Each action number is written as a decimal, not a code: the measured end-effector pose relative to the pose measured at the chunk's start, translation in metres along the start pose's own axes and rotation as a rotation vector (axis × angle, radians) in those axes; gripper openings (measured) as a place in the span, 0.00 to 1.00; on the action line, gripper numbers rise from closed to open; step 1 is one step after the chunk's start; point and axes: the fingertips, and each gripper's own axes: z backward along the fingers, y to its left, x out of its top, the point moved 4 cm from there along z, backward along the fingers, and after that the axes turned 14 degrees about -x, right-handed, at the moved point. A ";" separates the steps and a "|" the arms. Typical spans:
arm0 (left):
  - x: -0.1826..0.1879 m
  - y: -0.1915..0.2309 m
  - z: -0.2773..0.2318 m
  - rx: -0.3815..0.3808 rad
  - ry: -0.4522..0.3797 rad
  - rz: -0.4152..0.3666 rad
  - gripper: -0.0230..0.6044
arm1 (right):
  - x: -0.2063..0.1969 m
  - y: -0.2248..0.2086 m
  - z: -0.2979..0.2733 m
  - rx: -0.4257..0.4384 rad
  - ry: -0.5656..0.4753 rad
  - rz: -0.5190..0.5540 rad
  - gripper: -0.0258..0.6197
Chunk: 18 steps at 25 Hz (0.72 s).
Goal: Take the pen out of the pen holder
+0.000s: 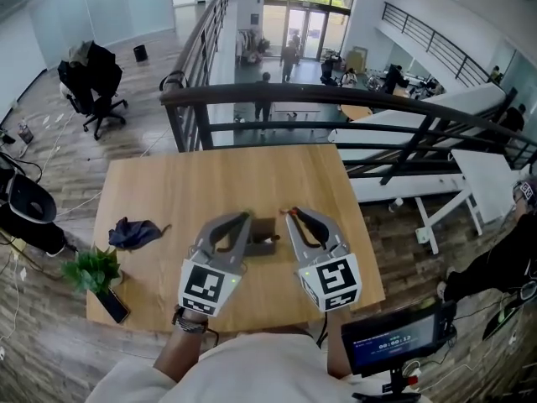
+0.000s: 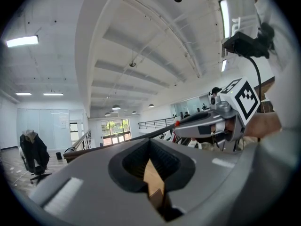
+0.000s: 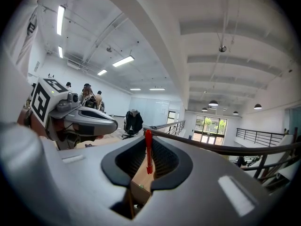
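In the head view a dark pen holder [image 1: 267, 242] sits on the wooden table [image 1: 168, 191] between my two grippers. My right gripper [image 1: 291, 214] is to its right and is shut on a red pen [image 1: 288, 211], whose tip sticks out past the jaws. In the right gripper view the red pen [image 3: 148, 149] stands upright between the shut jaws of the right gripper [image 3: 148, 160]. My left gripper [image 1: 248, 218] lies at the holder's left side. In the left gripper view the left gripper [image 2: 153, 173] is shut, with only a sliver of table showing between the pads.
A crumpled dark blue cloth [image 1: 134, 232] lies on the table's left. A small green plant [image 1: 94, 269] and a phone [image 1: 112, 306] sit at the front-left corner. A black railing [image 1: 336, 99] runs behind the table. A small screen [image 1: 394, 338] hangs at the lower right.
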 end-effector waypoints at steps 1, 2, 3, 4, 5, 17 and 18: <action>0.000 0.000 0.000 0.000 0.001 0.000 0.04 | 0.001 -0.001 0.000 0.000 -0.001 -0.003 0.10; 0.001 0.000 -0.001 0.000 0.003 0.001 0.04 | 0.001 -0.001 0.000 0.001 -0.001 -0.007 0.10; 0.001 0.000 -0.001 0.000 0.004 0.002 0.04 | 0.001 -0.002 0.000 0.002 -0.001 -0.011 0.10; 0.001 -0.001 -0.002 0.001 0.005 0.003 0.04 | 0.000 -0.002 0.000 0.002 0.000 -0.014 0.10; 0.000 -0.001 -0.002 0.002 0.005 0.005 0.04 | 0.000 -0.003 0.000 0.003 0.000 -0.017 0.10; 0.000 -0.005 -0.003 0.002 -0.004 0.014 0.04 | -0.003 -0.005 0.003 0.001 0.007 -0.020 0.10; 0.000 -0.005 -0.003 0.002 -0.004 0.015 0.04 | -0.003 -0.005 0.003 0.001 0.007 -0.020 0.10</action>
